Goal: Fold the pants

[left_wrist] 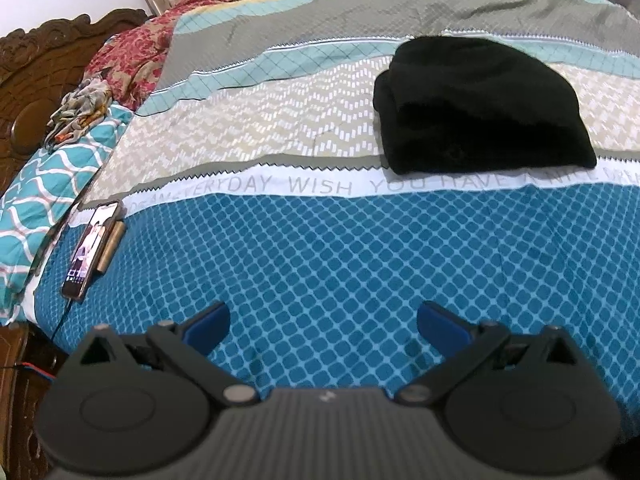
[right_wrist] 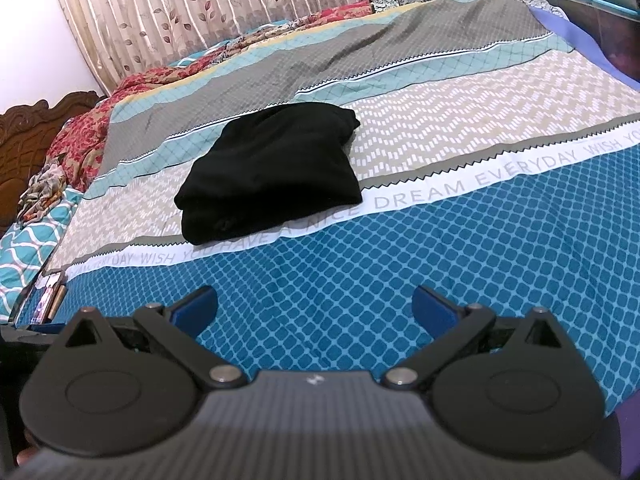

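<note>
Black fabric pants (left_wrist: 480, 108), folded into a thick compact bundle, lie on the patterned quilted bedspread (left_wrist: 320, 264), across its beige zigzag band with their near edge on the white lettered stripe. From the left gripper (left_wrist: 323, 326) they sit at about one o'clock, well apart; from the right gripper (right_wrist: 315, 307) they sit at about eleven o'clock, also well apart. Both grippers hover above the blue diamond-patterned band, blue-padded fingers spread wide, gripping nothing. The left wrist view alone shows a lit smartphone (left_wrist: 91, 250) lying flat at nine o'clock near the bed's edge, beside a teal-and-white lattice pillow (left_wrist: 48, 184). The right wrist view alone shows the leaf-printed beige curtain (right_wrist: 224, 12) broadly at twelve o'clock and a purple sheet edge (right_wrist: 580, 44) at two o'clock.
</note>
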The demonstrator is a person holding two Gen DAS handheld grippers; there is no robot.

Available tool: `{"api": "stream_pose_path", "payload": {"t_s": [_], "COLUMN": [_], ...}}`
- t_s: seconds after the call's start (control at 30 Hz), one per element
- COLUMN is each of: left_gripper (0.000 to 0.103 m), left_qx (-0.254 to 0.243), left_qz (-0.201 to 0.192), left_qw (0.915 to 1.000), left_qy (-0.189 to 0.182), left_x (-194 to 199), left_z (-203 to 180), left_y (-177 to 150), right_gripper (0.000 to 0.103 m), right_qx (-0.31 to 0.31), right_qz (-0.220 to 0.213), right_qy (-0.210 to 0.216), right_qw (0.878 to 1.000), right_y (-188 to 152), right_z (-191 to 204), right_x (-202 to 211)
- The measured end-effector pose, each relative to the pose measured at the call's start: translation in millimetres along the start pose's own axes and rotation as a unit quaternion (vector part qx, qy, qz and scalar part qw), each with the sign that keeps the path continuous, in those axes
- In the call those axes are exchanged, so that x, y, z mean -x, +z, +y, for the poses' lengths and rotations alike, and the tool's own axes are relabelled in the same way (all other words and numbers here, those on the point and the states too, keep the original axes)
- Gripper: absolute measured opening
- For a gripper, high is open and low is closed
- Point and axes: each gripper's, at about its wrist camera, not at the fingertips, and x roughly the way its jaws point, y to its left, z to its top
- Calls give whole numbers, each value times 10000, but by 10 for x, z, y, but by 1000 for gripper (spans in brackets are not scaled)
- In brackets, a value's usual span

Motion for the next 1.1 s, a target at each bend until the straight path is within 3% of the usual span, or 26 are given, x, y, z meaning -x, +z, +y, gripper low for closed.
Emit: {"api": "stream_pose_path", "payload": {"t_s": [0.2,0.73,1.1], "left_gripper": [103,103,103], "left_qx": [3,-99,-135], "left_qz": [-61,408,654], "left_qw": [10000,9984,9972], "left_qy": [-5,-387,-331], "left_x": [26,1,-88], "left_z": [2,-96,-120], "left_y": [11,-15,-46], "right_gripper": [103,103,103], "right_qx": [1,-73,-101], "right_qz": [-10,25,72], "right_qy": [9,48,71], "right_qw": [10000,10000,9999], "right_y": [12,15,9], "right_z": [-25,-85,-104], "right_x": [-5,-11,-10]}}
